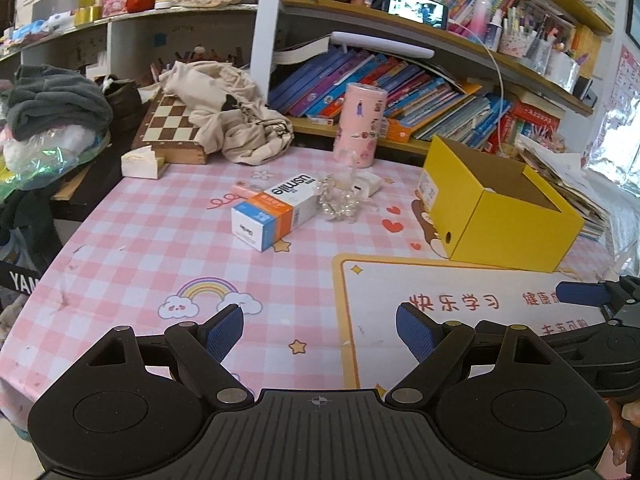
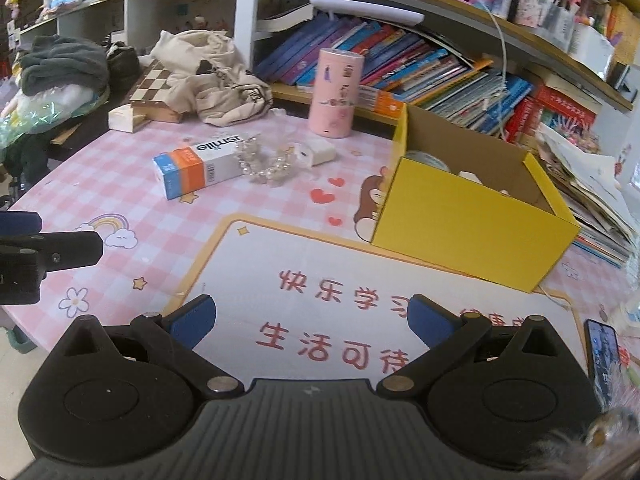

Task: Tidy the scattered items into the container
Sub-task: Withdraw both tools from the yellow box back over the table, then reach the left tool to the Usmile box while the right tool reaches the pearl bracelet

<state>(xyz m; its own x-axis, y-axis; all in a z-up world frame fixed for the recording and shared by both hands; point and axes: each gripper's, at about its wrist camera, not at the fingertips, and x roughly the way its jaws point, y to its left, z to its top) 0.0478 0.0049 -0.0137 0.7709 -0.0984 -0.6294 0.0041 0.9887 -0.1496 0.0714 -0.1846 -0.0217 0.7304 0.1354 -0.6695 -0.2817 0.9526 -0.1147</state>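
Observation:
An open yellow cardboard box (image 1: 516,216) (image 2: 472,224) stands on the right of the pink checked table, with a few pale items just visible inside. Left of it lie a blue, orange and white usmile carton (image 1: 276,210) (image 2: 200,164), a pearl bracelet (image 1: 340,200) (image 2: 264,164) and a small white charger (image 1: 366,186) (image 2: 316,152), all close together. My left gripper (image 1: 320,330) is open over the table's near edge, nothing between its fingers. My right gripper (image 2: 312,320) is open too, above the printed desk mat (image 2: 320,280), short of the box.
A pink cylinder (image 1: 360,124) (image 2: 336,92) stands behind the items. A chessboard (image 1: 168,128), a beige cloth (image 1: 224,112), a tissue pack (image 1: 140,164) and piled clothes fill the back left. Bookshelves line the back. A phone (image 2: 604,360) lies at the near right.

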